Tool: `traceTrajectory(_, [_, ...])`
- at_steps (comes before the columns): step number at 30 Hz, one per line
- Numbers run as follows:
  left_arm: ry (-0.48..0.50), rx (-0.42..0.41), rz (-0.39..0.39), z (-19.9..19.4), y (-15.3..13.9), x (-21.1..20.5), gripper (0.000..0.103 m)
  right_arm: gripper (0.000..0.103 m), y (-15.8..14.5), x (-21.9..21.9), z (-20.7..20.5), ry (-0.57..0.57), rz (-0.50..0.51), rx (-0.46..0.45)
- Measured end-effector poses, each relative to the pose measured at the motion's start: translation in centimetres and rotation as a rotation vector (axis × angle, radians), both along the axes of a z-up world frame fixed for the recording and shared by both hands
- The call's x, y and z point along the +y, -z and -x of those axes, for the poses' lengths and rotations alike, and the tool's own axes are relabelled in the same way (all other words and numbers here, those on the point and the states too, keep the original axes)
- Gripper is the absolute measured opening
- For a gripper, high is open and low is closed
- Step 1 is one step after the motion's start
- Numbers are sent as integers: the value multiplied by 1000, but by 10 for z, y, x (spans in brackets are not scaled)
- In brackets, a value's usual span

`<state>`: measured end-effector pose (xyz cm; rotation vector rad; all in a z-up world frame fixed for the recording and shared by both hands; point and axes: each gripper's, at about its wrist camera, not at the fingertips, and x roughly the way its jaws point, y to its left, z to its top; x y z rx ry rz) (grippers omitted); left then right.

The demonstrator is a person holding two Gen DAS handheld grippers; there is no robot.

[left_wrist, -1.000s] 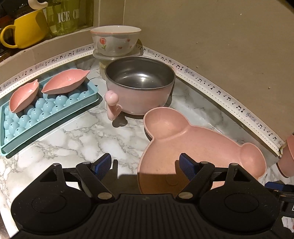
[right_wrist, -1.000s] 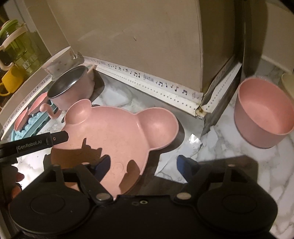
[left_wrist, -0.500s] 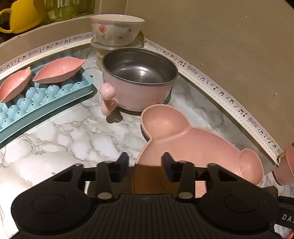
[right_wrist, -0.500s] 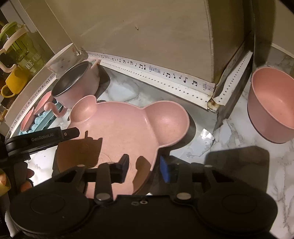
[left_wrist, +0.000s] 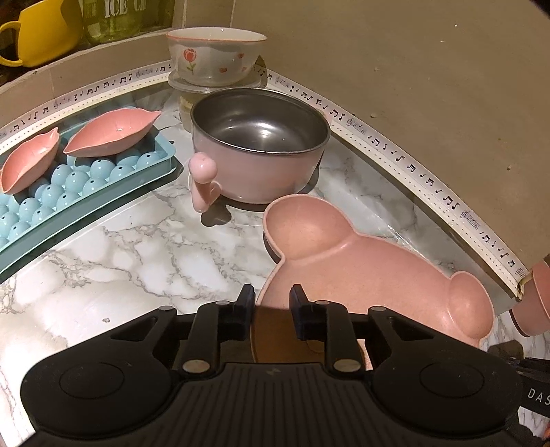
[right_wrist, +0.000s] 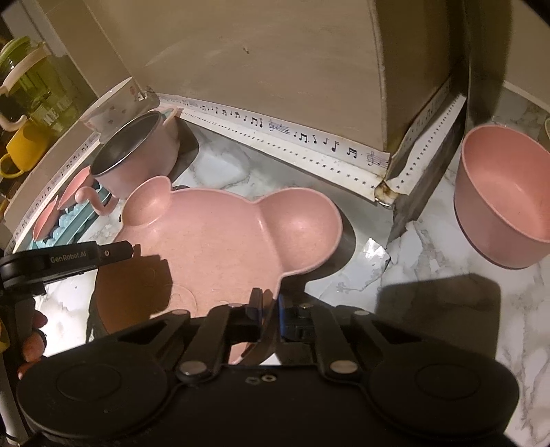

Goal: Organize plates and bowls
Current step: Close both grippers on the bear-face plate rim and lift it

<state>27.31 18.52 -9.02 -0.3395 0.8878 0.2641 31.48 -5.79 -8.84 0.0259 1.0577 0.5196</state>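
Underneath everything lies a white marble-patterned counter (left_wrist: 144,254), edged along its back by a strip of white tape (left_wrist: 405,161) printed with music notes, where it meets a plain beige wall (right_wrist: 275,68). With the mouse-shaped pink plate (right_wrist: 220,240) as the landmark: it sits flat on the counter near the wall's corner, its two round ear sections pointing toward the wall. Behind its left ear stands a pink bowl with a steel lining (left_wrist: 259,154) and a curled pink handle; the steel inside looks bare. Further back from the plate, a flowered white bowl (left_wrist: 215,56) rests on a clear lidded tub (left_wrist: 206,93). To the left of the plate, a blue ice-ball tray (left_wrist: 79,192) carries two pink leaf-shaped dishes (left_wrist: 111,130) on top. Beyond that, on a ledge, stand a yellow mug (left_wrist: 41,31) and a green jar (left_wrist: 127,17). To the right of the plate, past the wall's corner, a deep pink bowl (right_wrist: 505,196) stands with nothing showing inside.

Both tools tilt steeply down at the plate's near rim. The left gripper (left_wrist: 273,302) has just been closing, and its blue pads now straddle the plate's left edge with the rim between them; whether they already press on it I cannot tell. The right gripper (right_wrist: 270,302) has also just been closing, and its pads are pinched tight on the plate's near-right rim. A person's fingers (right_wrist: 32,337) show at the left edge of the right wrist view, behind the left tool.
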Motion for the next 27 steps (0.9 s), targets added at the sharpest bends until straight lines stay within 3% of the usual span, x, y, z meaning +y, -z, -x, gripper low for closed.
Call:
traceTrajectory(15, [-2, -23, 9, 38, -30, -2, 22, 8, -20, -4, 23, -62, -14, -43])
traceTrajectory(27, [-5, -48, 13, 90, -55, -10, 22, 8, -42, -10, 60, -116, -32, -69])
